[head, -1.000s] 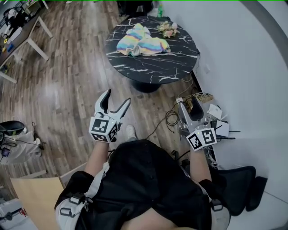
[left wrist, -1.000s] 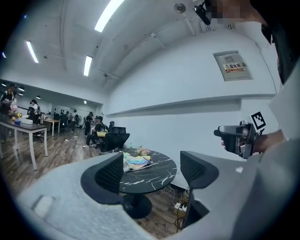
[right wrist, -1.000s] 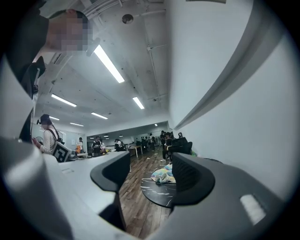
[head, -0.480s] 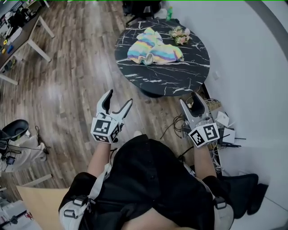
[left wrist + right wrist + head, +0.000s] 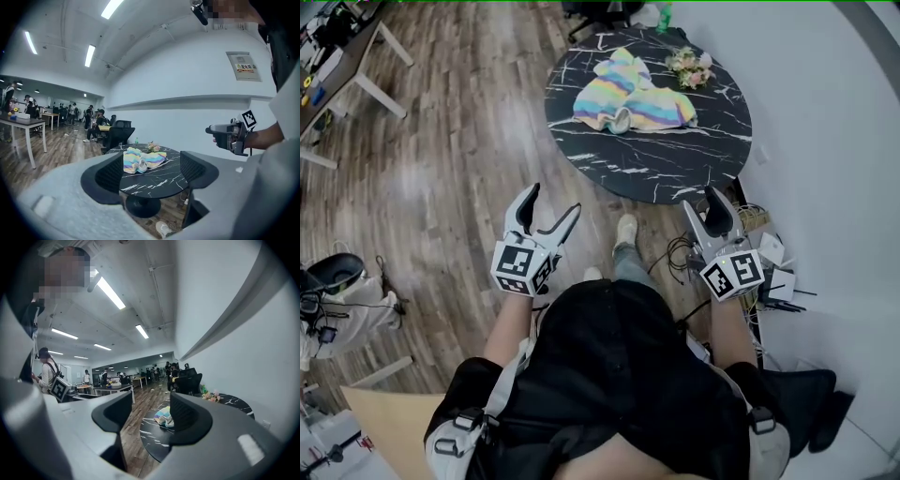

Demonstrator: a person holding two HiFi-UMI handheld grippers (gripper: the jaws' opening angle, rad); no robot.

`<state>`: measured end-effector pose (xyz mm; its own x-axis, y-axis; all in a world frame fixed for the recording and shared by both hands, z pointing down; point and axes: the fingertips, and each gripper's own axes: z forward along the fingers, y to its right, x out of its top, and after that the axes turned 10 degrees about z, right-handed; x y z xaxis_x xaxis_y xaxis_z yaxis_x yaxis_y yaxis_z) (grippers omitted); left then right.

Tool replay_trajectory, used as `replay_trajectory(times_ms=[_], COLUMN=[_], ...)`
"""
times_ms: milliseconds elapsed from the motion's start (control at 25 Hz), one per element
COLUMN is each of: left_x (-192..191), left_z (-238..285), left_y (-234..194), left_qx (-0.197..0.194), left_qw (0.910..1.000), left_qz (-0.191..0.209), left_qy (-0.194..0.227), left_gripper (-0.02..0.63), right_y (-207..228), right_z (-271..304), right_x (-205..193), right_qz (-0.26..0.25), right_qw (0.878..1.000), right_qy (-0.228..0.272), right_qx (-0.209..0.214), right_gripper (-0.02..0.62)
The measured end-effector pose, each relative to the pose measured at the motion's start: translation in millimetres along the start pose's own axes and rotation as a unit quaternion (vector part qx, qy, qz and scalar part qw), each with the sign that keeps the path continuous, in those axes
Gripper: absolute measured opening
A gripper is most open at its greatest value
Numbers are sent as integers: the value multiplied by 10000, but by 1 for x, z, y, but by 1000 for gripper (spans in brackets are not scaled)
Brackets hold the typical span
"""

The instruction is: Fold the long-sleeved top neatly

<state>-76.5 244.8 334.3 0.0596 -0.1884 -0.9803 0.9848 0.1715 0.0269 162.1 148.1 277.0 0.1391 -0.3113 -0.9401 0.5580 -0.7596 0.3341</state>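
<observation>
The top point(image 5: 633, 94) lies crumpled on the table point(image 5: 609, 159), upper middle of the head view, its length running across, well beyond me. My left gripper point(image 5: 551, 202) gapes empty. My right gripper point(image 5: 705, 202), its jaws just eased inward, is wide and empty too, and nearer the table.

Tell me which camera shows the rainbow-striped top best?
The head view: the rainbow-striped top lies crumpled, whole, seen from above. The left gripper view shows it small, side-on; the right gripper view shows only part.

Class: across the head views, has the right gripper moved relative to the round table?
Yes: the right gripper has moved nearer the round table. Its jaws, empty and apart, have just been closing slightly.
</observation>
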Motion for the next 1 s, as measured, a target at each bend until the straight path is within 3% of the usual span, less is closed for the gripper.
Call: replay_trajectory(times_ms=[320,480,800,1000], left_x=[11,13,6,-13], left_z=[50,78,137,171], left_y=[-30,-45,-68,-72], left_qx=[99,176,109,-85], left_qw=[9999,9998,9993,9973], left_qz=[104,52,274,466], left_qy=[-7,-93,-241,-563], left_gripper=[385,385,385,385], right_y=[30,56,95,125], right_z=[64,99,171,205], right_x=[10,15,-8,-42], right_qz=[-25,204,-418,-802], right_qw=[9996,9989,9943,9854], right_qy=[-28,-131,-755,-1337], right_qx=[277,399,620,682], right_gripper=[250,241,233,233])
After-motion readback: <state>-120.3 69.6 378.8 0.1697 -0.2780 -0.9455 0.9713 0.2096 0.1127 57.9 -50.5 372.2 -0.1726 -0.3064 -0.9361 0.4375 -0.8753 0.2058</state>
